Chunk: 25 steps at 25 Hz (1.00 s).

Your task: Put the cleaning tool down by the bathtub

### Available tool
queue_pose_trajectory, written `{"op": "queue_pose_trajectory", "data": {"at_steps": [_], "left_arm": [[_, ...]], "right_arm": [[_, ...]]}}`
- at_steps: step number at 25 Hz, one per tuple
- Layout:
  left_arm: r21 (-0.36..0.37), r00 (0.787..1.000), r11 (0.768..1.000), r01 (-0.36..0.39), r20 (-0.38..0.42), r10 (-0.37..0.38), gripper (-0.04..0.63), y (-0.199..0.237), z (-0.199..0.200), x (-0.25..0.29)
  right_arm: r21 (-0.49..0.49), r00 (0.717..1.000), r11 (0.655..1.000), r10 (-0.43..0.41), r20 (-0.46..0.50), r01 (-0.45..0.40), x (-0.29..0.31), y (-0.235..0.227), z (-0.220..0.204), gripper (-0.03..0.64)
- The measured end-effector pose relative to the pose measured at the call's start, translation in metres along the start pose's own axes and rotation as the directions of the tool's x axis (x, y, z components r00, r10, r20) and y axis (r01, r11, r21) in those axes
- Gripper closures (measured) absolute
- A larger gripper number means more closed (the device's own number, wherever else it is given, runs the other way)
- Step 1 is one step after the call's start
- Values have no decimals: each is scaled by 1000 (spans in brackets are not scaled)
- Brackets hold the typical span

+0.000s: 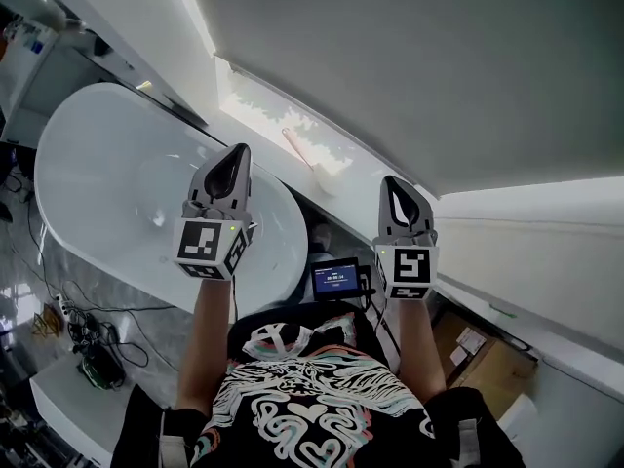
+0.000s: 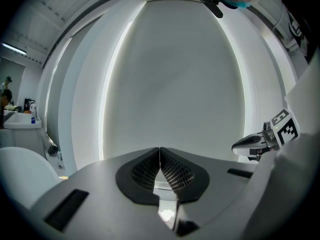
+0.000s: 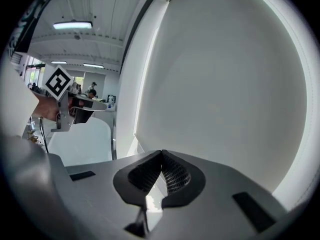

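Two tongs, both clenched and empty: left tongs, right tongs. One cleaning tool lies on the ledge beside one bathtub.

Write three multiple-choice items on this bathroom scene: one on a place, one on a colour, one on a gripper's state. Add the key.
1. Where does the cleaning tool lie?
A. On the ledge beside the bathtub
B. Inside the tub
C. In the left gripper

2. What colour is its handle?
A. Black
B. Pink
C. Green

3. How do the right gripper jaws stand?
A. Wide apart
B. Shut on the tool
C. Shut, empty

Key: 1 A, it rests on the lit ledge past the tub's rim; 2 B, a pink stick ends in a white head; 3 C, the pads meet with nothing between.
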State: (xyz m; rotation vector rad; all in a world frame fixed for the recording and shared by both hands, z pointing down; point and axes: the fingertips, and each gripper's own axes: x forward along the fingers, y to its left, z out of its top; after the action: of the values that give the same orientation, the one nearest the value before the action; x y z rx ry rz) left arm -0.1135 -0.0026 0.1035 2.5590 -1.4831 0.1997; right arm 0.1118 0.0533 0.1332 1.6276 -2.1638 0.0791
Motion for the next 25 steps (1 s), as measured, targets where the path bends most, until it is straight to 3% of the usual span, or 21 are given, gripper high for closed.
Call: {"op": "queue_pose_trajectory", "data": {"at_steps": [6,13,25], "left_arm": [[23,998,1000,0,59,-2,578,-10,34,-25],[109,985,994,-17,170,-1,578,-31,78,-50],[92,981,996,-8,196,-10,578,-40,88,-59]], "right_arm": [[61,998,998,-4,63,0,-23,6,32,589],[67,986,997,-36,163,25,-52,2,68,591],[75,975,996,-58,213,43,-70,4,84,591]]}}
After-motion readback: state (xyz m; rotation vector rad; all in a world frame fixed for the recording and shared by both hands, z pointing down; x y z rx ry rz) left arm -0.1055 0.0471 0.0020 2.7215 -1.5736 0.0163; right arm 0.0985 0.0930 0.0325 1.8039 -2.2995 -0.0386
